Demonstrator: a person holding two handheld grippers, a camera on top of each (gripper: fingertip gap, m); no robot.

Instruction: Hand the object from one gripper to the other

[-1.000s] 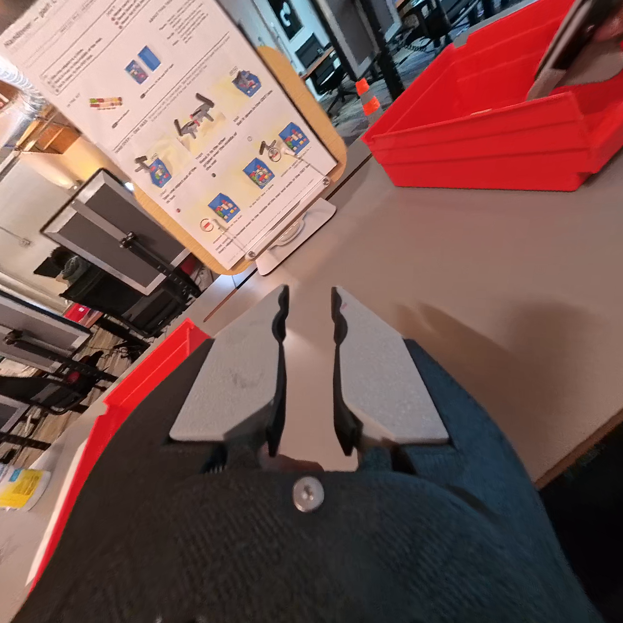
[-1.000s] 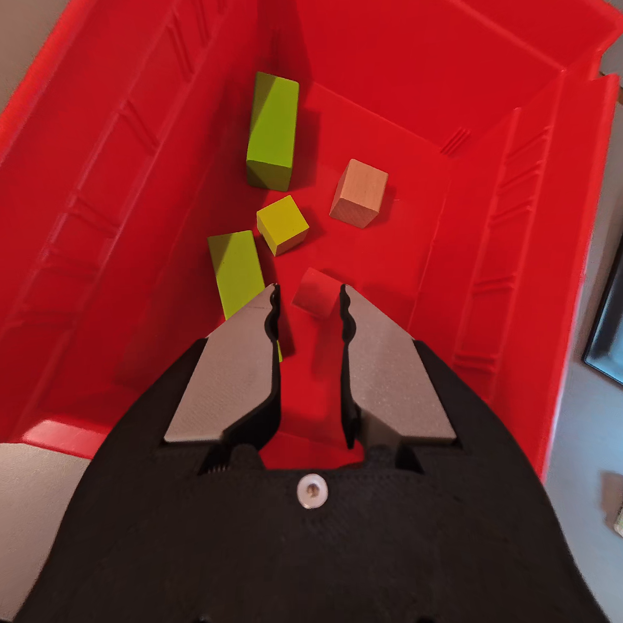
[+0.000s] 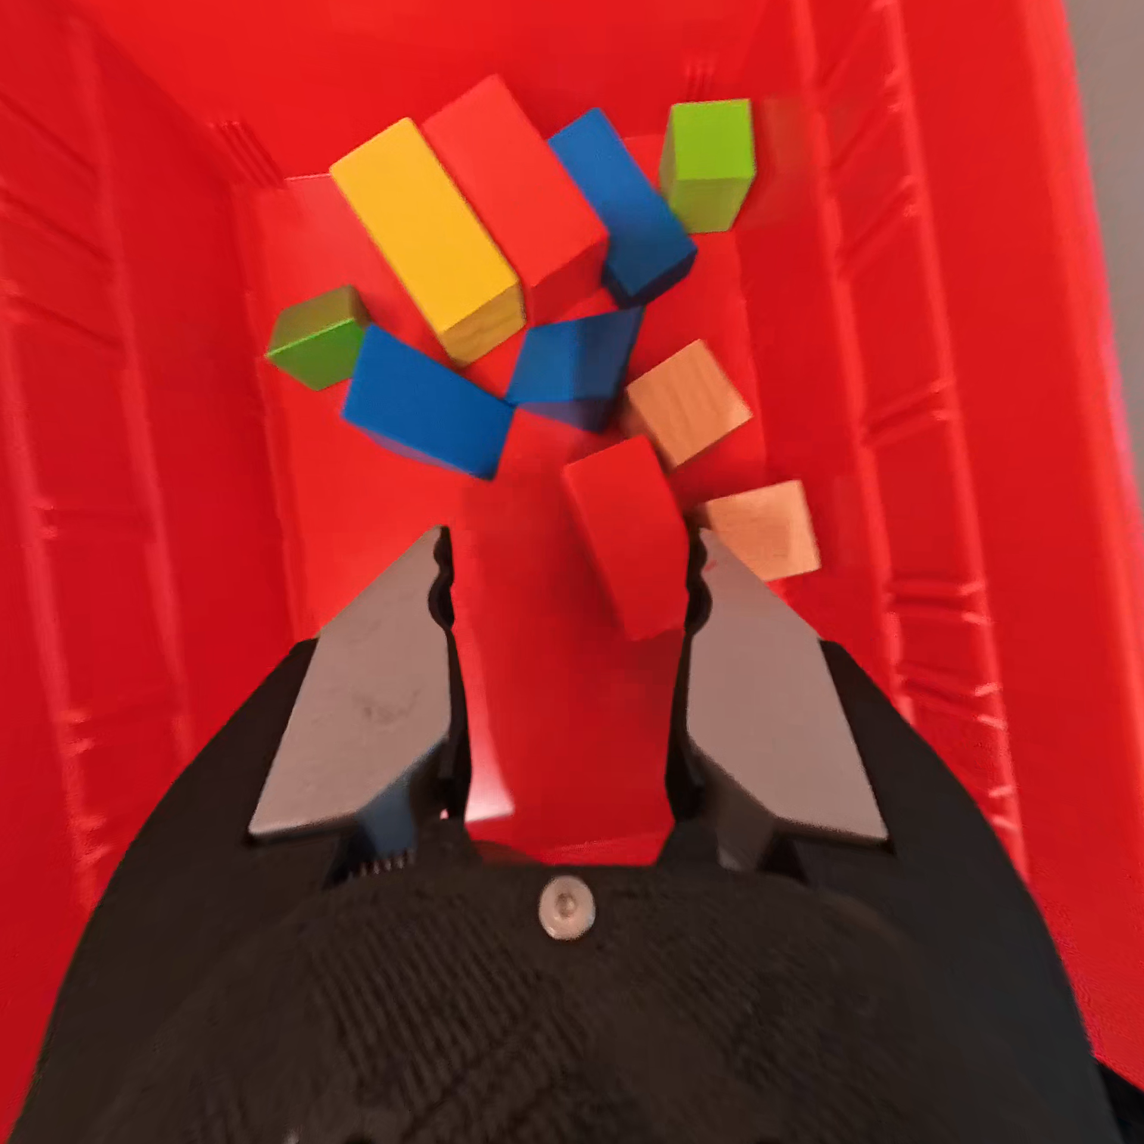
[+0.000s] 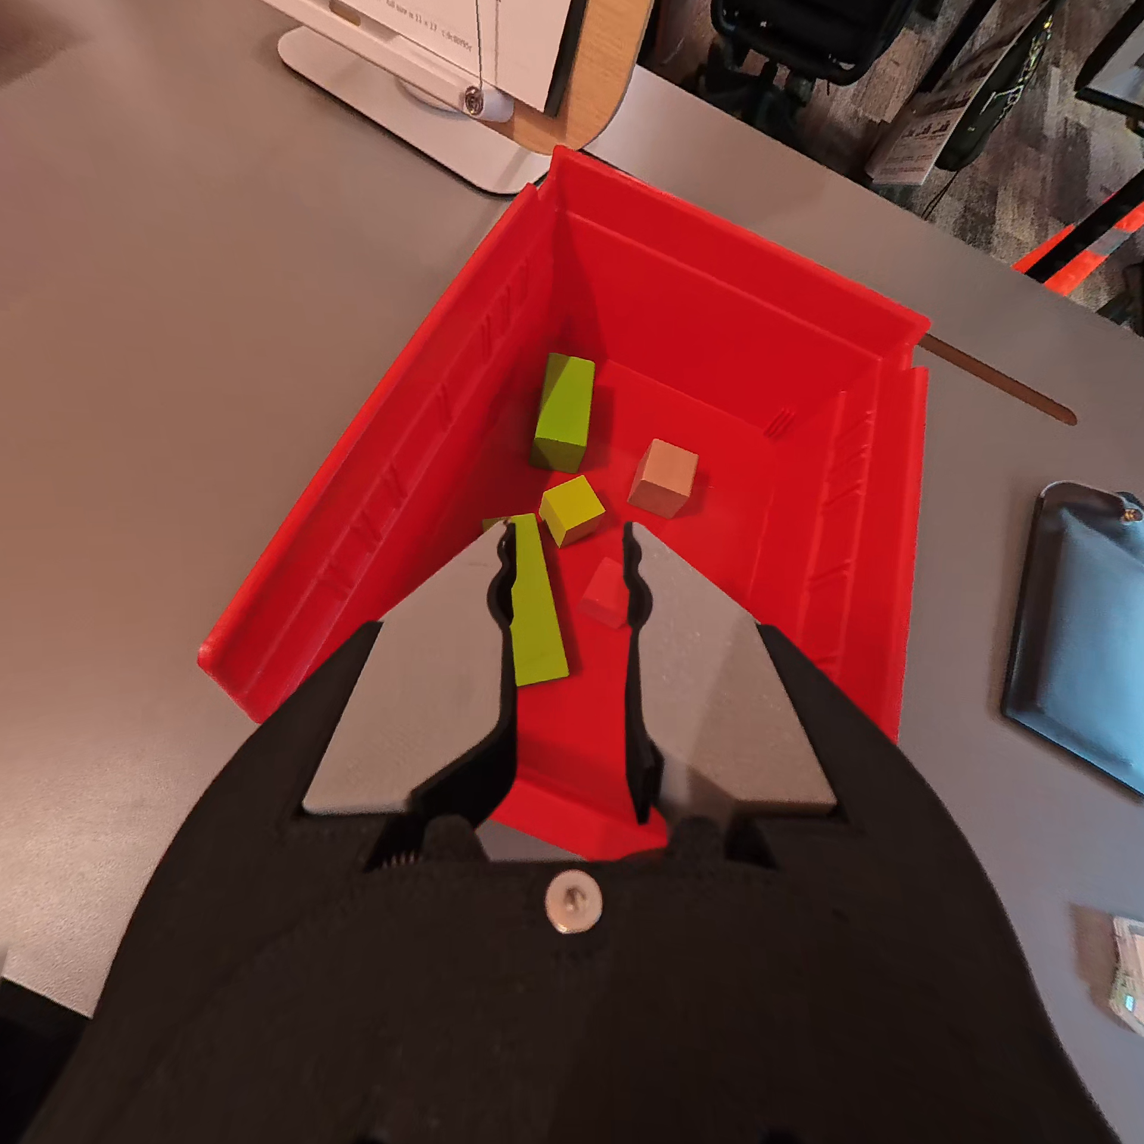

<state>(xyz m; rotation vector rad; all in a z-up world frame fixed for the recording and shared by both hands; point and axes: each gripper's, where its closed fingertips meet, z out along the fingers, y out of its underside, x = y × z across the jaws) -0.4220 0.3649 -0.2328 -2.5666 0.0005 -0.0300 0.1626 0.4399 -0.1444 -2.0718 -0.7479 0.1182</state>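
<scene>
Having moved: left tool (image 3: 568,560) over red bin (image 3: 155,433)

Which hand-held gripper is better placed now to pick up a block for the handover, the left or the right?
Probably the left hand-held gripper: it is open, low inside its red bin, with a red block against its right finger. The right hand-held gripper is open too, but higher above its bin.

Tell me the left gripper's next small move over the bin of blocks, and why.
Probably ease the left gripper forward and slightly right, then close on the red block. Its jaws are open and empty, and that block is the nearest one, lying just ahead by the right finger, clear of the pile behind. The right gripper hangs open and empty over its own bin, free to receive it.
</scene>
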